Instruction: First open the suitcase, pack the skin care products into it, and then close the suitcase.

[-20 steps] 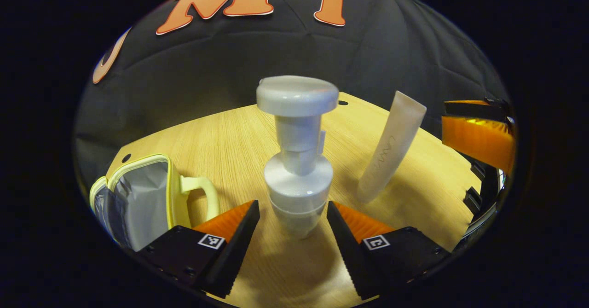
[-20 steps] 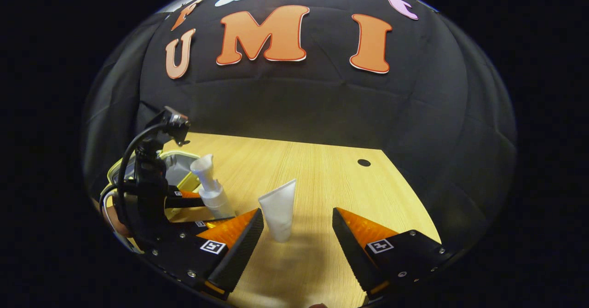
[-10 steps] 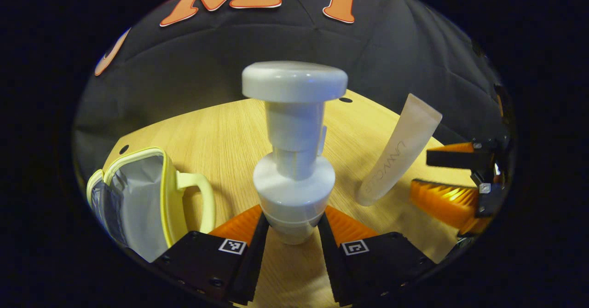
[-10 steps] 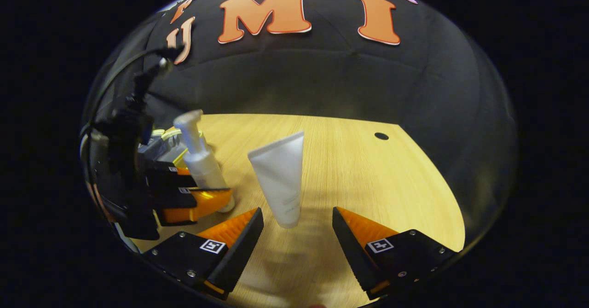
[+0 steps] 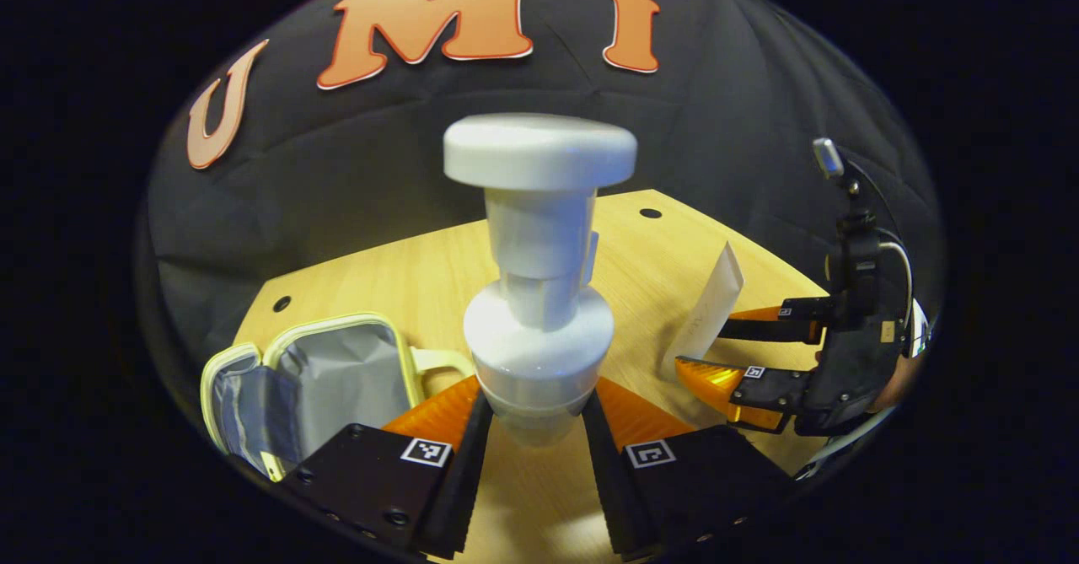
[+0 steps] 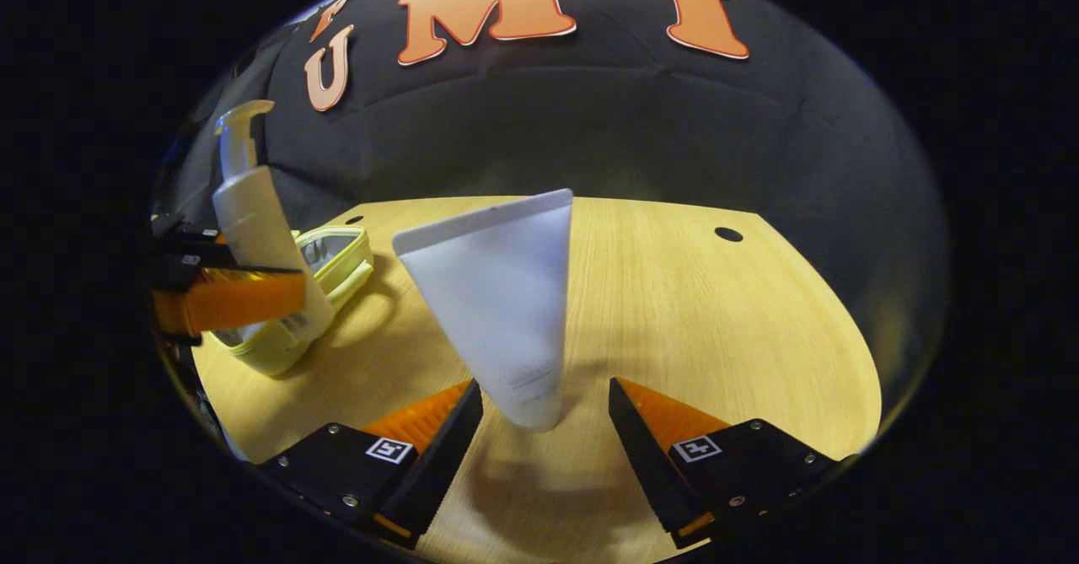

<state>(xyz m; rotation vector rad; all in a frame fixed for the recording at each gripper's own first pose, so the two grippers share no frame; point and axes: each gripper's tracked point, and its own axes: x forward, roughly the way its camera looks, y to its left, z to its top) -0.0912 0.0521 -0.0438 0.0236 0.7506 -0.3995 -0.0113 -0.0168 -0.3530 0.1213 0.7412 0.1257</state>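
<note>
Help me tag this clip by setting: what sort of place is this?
Likely a staged recording booth, not a home: a black cloth wall behind a bare wooden table, where only a small open suitcase, pump bottle and tube appear.

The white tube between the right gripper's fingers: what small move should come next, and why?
Probably close the right gripper on the white tube. The tube stands on its cap between the open fingers, with a gap on each side, so it is not held. The left gripper already clamps the pump bottle, and the yellow suitcase lies open on the table.
</note>
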